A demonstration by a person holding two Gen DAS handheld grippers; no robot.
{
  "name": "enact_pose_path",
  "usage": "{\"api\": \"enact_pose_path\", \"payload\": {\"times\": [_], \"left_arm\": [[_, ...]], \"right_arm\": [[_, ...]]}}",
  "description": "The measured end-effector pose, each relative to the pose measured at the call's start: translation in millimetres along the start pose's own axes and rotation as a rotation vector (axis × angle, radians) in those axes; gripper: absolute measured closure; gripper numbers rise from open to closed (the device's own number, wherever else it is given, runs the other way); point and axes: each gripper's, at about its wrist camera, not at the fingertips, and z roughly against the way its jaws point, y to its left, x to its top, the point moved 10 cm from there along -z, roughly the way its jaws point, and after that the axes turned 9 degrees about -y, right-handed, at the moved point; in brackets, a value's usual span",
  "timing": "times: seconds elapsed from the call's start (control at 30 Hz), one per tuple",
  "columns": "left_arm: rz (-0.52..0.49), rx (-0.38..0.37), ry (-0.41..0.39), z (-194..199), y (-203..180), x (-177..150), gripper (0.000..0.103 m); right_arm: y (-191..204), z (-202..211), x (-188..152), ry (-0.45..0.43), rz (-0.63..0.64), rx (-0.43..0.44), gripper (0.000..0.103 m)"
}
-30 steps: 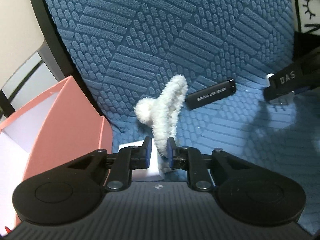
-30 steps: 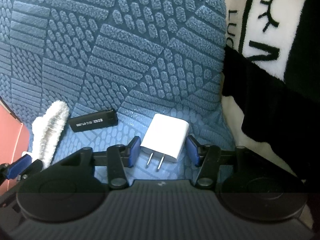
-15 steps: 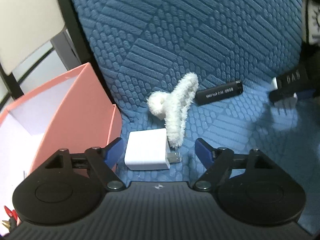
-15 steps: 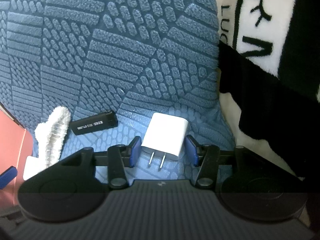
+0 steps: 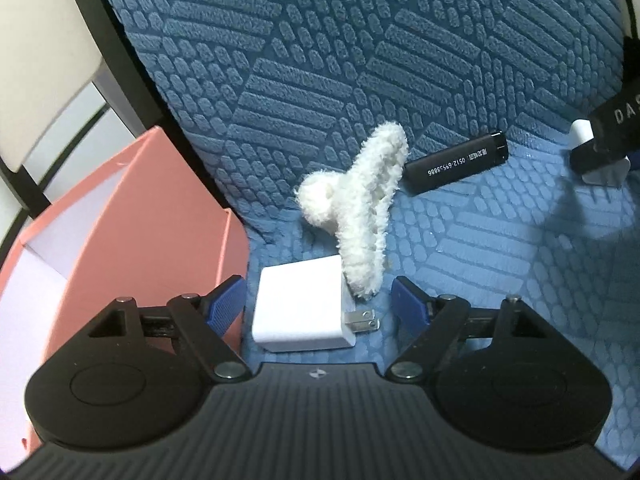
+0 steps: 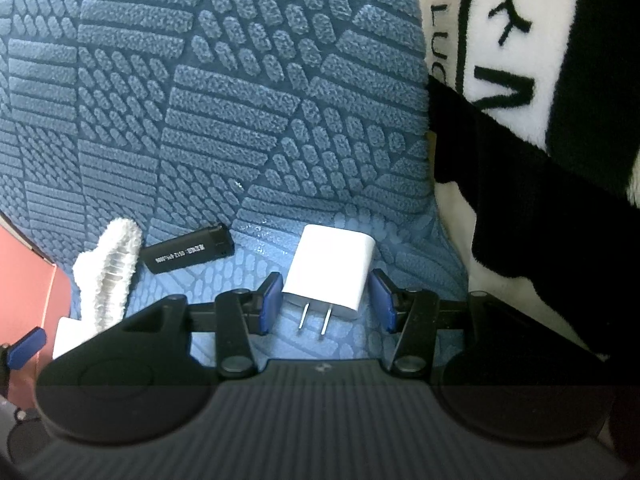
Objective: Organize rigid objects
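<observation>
Left gripper (image 5: pixel 318 300) jaws apart, straddling white charger (image 5: pixel 302 310) on blue cushion (image 5: pixel 360 60) beside pink box (image 5: pixel 132 220). Right gripper (image 6: pixel 325 302) narrowed around second charger (image 6: pixel 330 270) — contact uncertain. Centre pads on flat sides, clear of fuzzy clip (image 5: pixel 362 216) — then close.

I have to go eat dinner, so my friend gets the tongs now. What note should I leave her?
Left tongs: open, straddling the white charger, which lies on the blue cushion beside the pink box.
Right tongs: shut on the second charger, prongs facing the camera.
The fluffy hair claw and the black lighter lie loose on the cushion.
Done: one charger gripped. Nothing shows in the visible part of the box.
Left: probably grip the other charger, then box all four.
</observation>
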Motion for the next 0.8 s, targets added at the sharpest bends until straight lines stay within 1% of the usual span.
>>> {"api": "enact_pose_path", "payload": {"times": [0.13,0.3,0.37,0.43,0.53,0.6,0.63,0.8], "left_arm": [[0.056,-0.027,0.03,-8,1,1,0.019],[0.109,-0.074,0.061,-15,1,1,0.011],[0.174,-0.132,0.087,-19,1,-2,0.01],[0.312,-0.209,0.147,-25,6,-9,0.01],[0.283,-0.204,0.123,-24,5,-7,0.016],[0.286,-0.204,0.107,-21,4,-6,0.028],[0.284,-0.198,0.101,-19,5,-5,0.032],[0.281,-0.21,0.098,-17,5,-7,0.033]], "right_arm": [[4,-1,-3,-0.003,0.009,-0.009,0.052],[7,-3,-4,-0.003,0.017,-0.011,0.052],[8,-4,-5,-0.003,0.016,-0.011,0.052],[8,-4,-5,-0.003,0.017,-0.011,0.052],[9,-5,-5,-0.004,0.019,-0.012,0.052],[9,-6,-5,-0.003,0.022,-0.011,0.052],[9,-6,-5,-0.004,0.021,-0.011,0.052],[11,-5,-6,-0.002,0.031,-0.015,0.054]]}}
